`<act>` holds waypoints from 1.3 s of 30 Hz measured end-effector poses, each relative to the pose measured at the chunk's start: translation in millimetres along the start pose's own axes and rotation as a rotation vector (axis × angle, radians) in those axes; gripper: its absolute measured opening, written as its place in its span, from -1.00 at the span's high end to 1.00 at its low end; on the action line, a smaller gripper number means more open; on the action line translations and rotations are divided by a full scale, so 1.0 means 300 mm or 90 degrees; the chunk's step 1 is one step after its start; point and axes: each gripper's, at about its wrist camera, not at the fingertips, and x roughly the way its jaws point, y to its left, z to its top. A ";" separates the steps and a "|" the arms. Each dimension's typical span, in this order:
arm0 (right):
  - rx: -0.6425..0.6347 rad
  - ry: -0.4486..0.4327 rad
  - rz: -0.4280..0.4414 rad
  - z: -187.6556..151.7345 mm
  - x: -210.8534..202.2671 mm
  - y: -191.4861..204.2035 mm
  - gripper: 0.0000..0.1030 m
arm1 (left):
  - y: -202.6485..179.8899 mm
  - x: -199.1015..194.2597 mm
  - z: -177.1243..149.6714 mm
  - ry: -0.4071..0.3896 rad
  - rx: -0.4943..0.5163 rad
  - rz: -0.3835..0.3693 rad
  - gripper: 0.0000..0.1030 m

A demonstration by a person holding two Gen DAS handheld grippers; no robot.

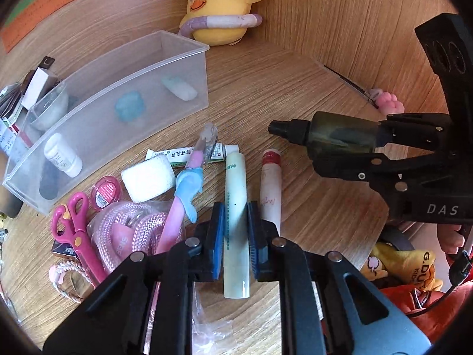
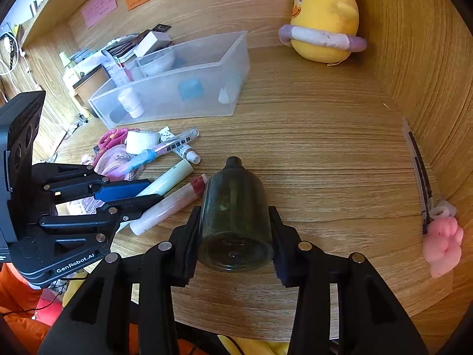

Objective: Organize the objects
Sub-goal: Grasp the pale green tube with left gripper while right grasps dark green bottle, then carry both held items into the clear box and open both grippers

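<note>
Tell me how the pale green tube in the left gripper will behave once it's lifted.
The pale green tube looks round and smooth, so it may slip between the left gripper pads, which hold it near mid-length. It seems light. Set back on the wooden desk, it would probably roll.

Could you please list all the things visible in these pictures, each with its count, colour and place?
clear bin: one, translucent, back left of desk, small items inside
plush chick: one, yellow, back corner
pale green tube: one, on desk, between left pads
white-and-red tube: one, lying right of the green tube
dark bottle: one, dark green with black cap, in right grip
scissors: one, pink, left front
gauze roll: one, white, near bin
toothbrush: one, pink and blue, beside gauze
pink toy: one, right wall
left hand-held gripper: black, blue pads, shut on tube
right hand-held gripper: black, shut on bottle
</note>
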 end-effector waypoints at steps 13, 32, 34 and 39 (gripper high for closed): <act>0.004 -0.073 -0.003 0.102 -0.075 0.001 0.26 | 0.104 -0.169 0.070 -0.105 -0.073 0.013 0.71; -0.060 -0.112 0.037 0.449 0.057 0.134 0.26 | 0.536 -0.288 0.134 -0.163 -0.223 0.163 0.71; -0.068 -0.102 0.039 0.481 0.090 0.146 0.26 | 0.582 -0.263 0.141 -0.147 -0.236 0.158 0.71; -0.089 -0.058 0.052 0.542 0.191 0.173 0.26 | 0.656 -0.181 0.167 -0.104 -0.250 0.134 0.71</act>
